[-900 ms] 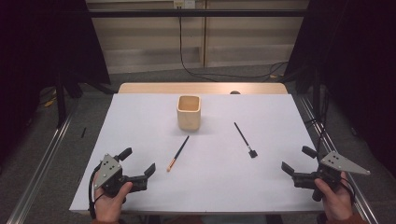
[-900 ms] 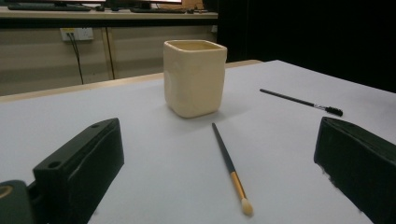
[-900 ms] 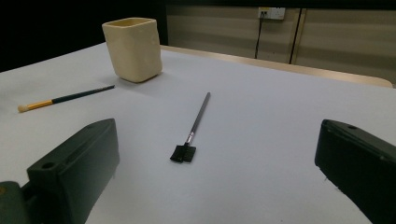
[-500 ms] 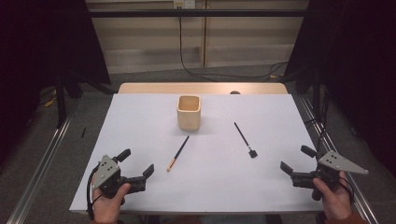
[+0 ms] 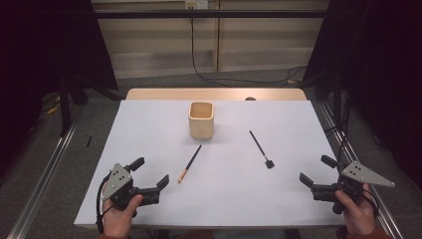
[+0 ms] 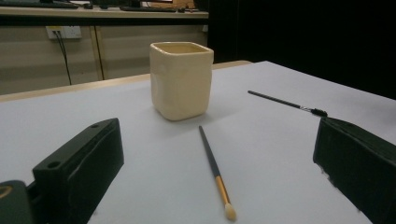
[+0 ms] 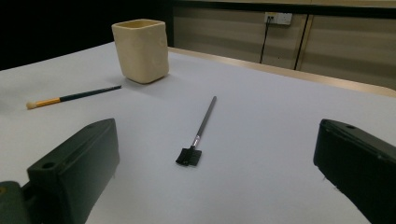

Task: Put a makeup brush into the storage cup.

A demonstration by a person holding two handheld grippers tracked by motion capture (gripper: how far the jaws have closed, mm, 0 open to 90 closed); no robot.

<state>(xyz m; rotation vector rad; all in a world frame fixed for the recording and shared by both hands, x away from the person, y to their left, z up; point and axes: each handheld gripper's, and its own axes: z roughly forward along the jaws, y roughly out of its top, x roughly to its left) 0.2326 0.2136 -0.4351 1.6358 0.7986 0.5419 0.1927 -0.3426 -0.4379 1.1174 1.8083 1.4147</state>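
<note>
High view: left gripper (image 5: 151, 176) low over the near-left corner of the table (image 5: 149, 119), right gripper (image 5: 315, 173) low over the near-right corner, both with jaws spread wide and holding nothing

Compared with the two earlier frames, next to no change: left gripper nudged slightly toward the near edge and turned a touch, right gripper in the same spot, cup and both brushes exactly as placed. Meaning for the work, as a judgement: start position, nothing picked up yet, each gripper aimed at its own brush, most likely for dropping into the cup

Cream cup (image 5: 201, 120) upright and empty-looking, set toward the far edge at mid-width. Orange-tipped brush (image 5: 190, 163) flat on the white sheet, near-left of the cup, pale tip toward the near edge, apart from the cup. Black flat-headed brush (image 5: 261, 148) flat to the right, head toward the near edge, well apart from the other brush

Left gripper view: orange-tipped brush (image 6: 215, 169) straight ahead between the spread jaws, cup (image 6: 181, 80) behind it

Right gripper view: black flat-headed brush (image 7: 198, 131) centred between the open jaws, cup (image 7: 140, 50) farther off at upper left
</note>
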